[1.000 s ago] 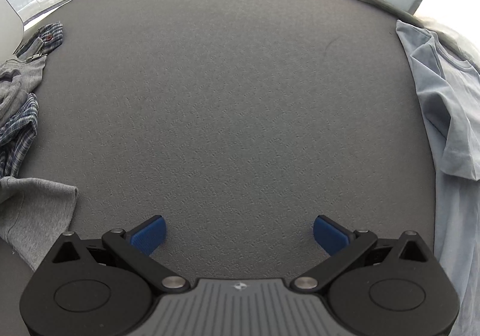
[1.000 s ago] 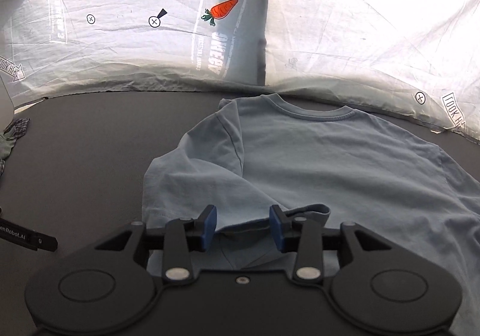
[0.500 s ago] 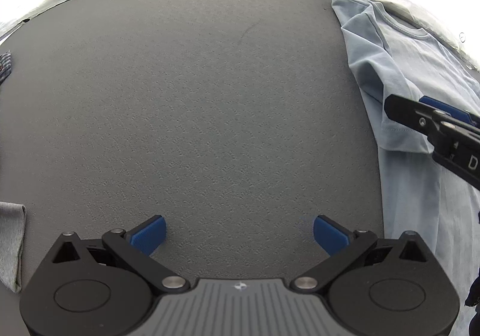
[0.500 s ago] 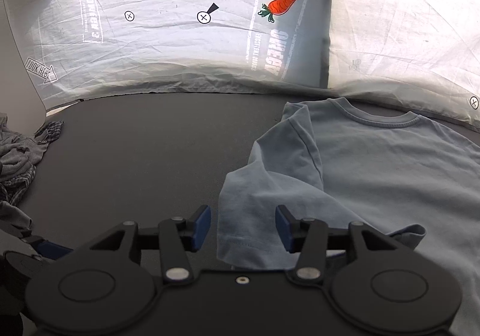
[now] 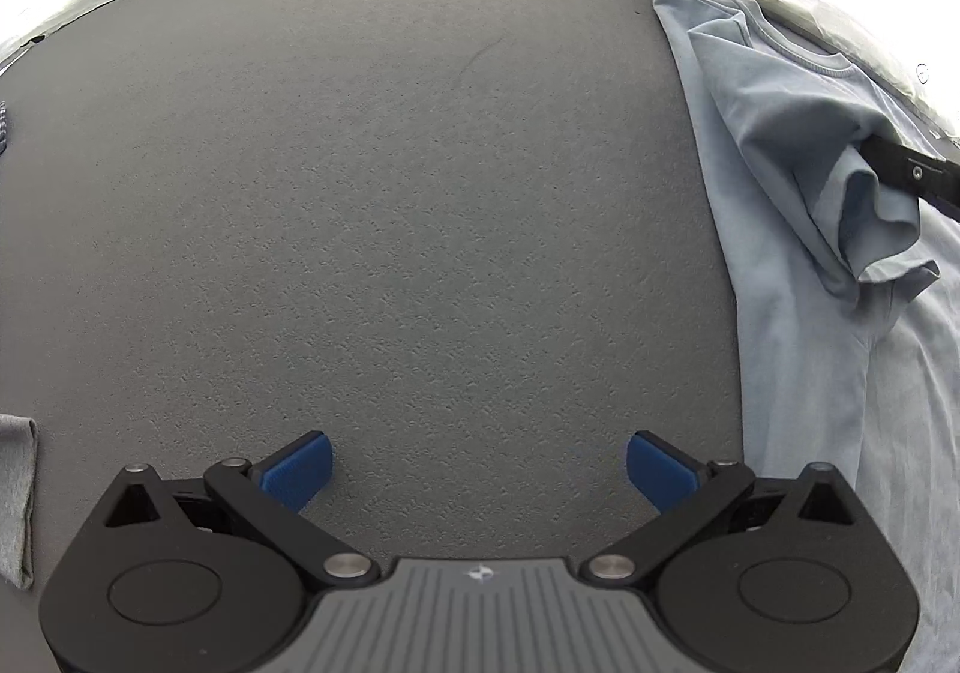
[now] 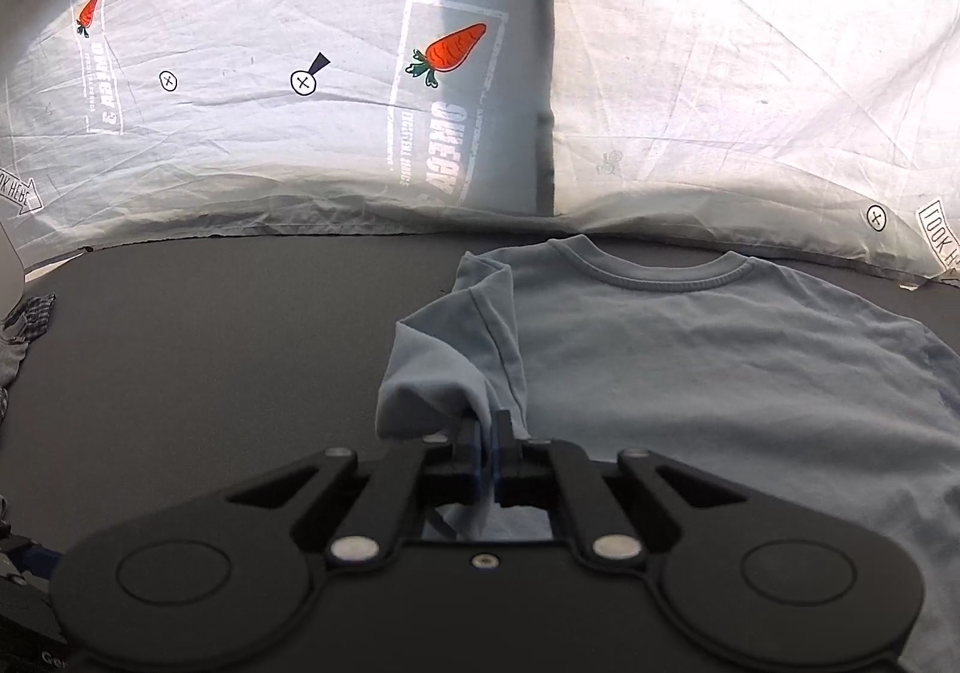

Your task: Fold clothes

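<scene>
A light blue T-shirt [image 6: 690, 361] lies flat on the dark grey table [image 6: 210, 325], collar toward the far edge. My right gripper [image 6: 487, 442] is shut on the shirt's left sleeve [image 6: 432, 373], which bunches up over the blue pads. In the left wrist view the same T-shirt [image 5: 798, 313] runs down the right side, its sleeve [image 5: 864, 217] lifted by a black finger of the right gripper [image 5: 912, 172]. My left gripper [image 5: 477, 472] hangs open over bare table [image 5: 390, 193], a little left of the shirt's edge, nothing between its blue pads.
A white printed sheet [image 6: 270, 72] with carrot pictures rises behind the table's far edge. A pile of checked and grey clothes [image 6: 24, 331] lies at the far left. A grey garment corner [image 5: 15, 493] shows at the left of the left wrist view.
My right gripper went from open around the sleeve edge to shut on it, lifting it. The left gripper moved toward the shirt, still open.
</scene>
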Demonstrator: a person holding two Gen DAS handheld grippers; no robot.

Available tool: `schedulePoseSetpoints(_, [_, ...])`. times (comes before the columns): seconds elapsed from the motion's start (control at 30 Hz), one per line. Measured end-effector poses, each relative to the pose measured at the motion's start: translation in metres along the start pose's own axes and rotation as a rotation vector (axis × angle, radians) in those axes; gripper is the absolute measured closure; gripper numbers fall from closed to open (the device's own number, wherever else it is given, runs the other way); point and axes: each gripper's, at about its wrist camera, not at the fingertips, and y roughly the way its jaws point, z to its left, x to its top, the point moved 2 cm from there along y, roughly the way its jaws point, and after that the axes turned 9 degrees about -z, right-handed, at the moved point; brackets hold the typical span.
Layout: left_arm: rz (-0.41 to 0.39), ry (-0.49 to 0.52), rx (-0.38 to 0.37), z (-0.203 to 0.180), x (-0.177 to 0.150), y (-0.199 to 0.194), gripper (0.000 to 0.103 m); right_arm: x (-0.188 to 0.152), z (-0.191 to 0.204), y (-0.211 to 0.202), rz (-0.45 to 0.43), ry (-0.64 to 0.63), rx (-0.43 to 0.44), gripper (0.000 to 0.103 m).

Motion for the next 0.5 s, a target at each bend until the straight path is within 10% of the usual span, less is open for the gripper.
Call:
schedulePoseSetpoints(0.3, [0.017, 0.028, 0.020, -0.007, 0.002, 0.003, 0.000, 0.019, -0.109, 0.046, 0.030, 0.081, -0.290, 0.096])
schedulePoseSetpoints(0.5, [0.025, 0.013, 0.031, -0.002, -0.006, -0.003, 0.000, -0.002, -0.124, 0.023, 0.055, 0.121, -0.325, 0.066])
